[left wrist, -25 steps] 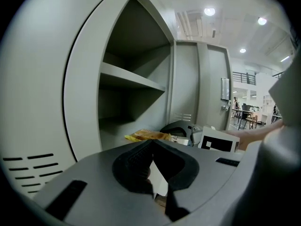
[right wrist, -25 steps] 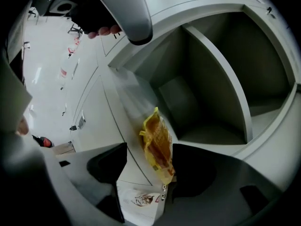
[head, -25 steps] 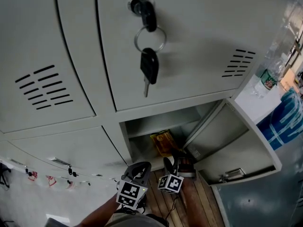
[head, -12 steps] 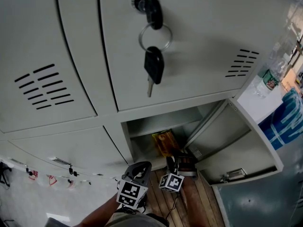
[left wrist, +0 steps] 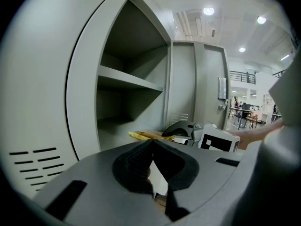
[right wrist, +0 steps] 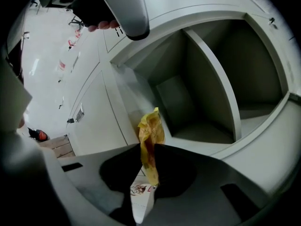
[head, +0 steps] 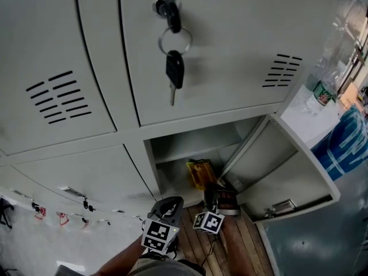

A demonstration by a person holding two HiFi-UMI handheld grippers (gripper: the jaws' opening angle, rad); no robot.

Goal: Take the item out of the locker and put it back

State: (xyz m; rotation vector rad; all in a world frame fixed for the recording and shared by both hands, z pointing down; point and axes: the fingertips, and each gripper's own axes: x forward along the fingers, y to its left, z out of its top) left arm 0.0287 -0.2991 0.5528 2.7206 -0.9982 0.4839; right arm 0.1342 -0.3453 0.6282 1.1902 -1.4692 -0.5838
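Open locker point(head: 198, 144); yellow packet point(head: 198, 173) near lip

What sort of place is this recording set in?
Probably a locker bank at the edge of an open office or workshop hall: vented grey metal lockers, a key hanging from one, and desks under ceiling lights beyond.

Left gripper point(head: 171, 202) and right gripper point(head: 210, 193): grey moulded plastic shells, rounded. Black pads line the jaws, and ribbing shows on the left one. A dark rectangular slot sits in the shell on either side. Each carries a white marker cube point(head: 158, 235) with black square patterns. Forearms point(head: 237, 250) are bare.
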